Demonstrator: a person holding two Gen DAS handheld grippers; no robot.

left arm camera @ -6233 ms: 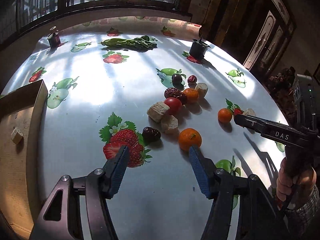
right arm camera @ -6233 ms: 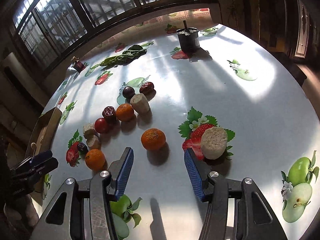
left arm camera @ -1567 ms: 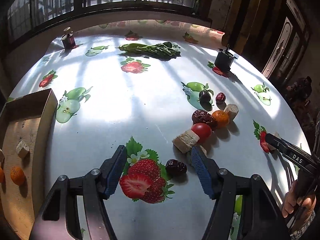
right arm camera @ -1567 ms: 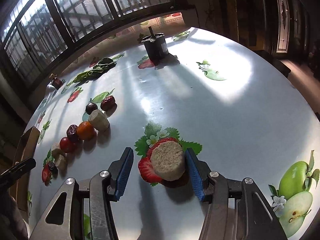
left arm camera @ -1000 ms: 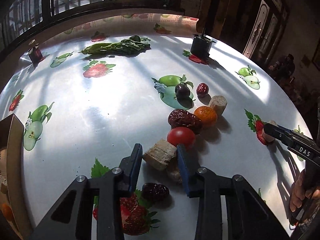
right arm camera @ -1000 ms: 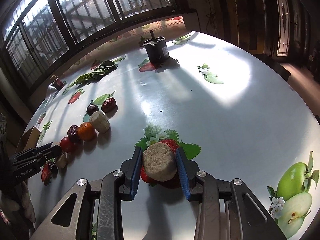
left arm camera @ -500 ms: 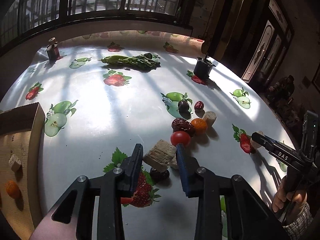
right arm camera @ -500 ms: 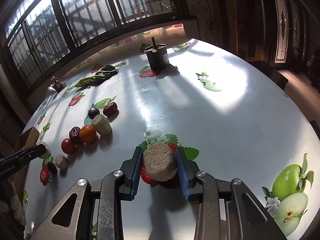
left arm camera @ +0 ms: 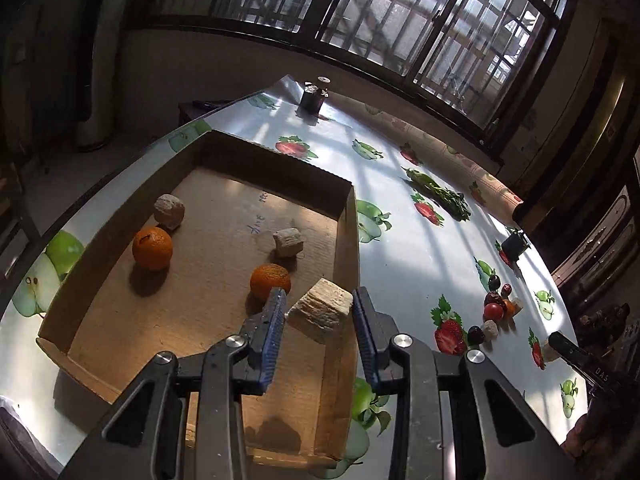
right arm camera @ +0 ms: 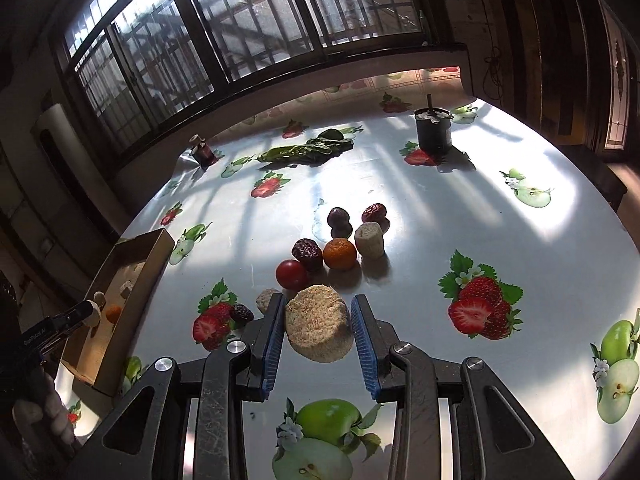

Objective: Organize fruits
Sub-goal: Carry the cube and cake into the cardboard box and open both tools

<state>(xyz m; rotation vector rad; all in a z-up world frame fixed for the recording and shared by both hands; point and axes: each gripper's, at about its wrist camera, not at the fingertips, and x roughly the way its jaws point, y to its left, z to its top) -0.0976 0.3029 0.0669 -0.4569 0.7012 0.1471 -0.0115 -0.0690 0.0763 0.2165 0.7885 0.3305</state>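
My left gripper (left arm camera: 319, 314) is shut on a beige wedge-shaped chunk (left arm camera: 320, 310) and holds it above the right wall of the cardboard box (left arm camera: 346, 236). In the box lie two oranges (left arm camera: 152, 248) (left arm camera: 270, 281) and two beige chunks (left arm camera: 169, 211) (left arm camera: 287, 242). My right gripper (right arm camera: 316, 326) is shut on a round beige chunk (right arm camera: 318, 327), lifted above the table. Beyond it lie a tomato (right arm camera: 291, 274), dates (right arm camera: 307, 253), an orange (right arm camera: 340, 254), a plum (right arm camera: 338, 217) and small beige chunks (right arm camera: 369, 239).
The table (right arm camera: 440, 208) has a fruit-print cloth. A dark cup (right arm camera: 433, 129), a small jar (right arm camera: 203, 150) and leafy greens (right arm camera: 308, 149) stand at the far side. The box (right arm camera: 132, 276) sits at the table's left edge in the right wrist view.
My left gripper has swung left with the wedge chunk, from the fruit pile to over the box. My right gripper has carried the round chunk leftwards towards the pile.
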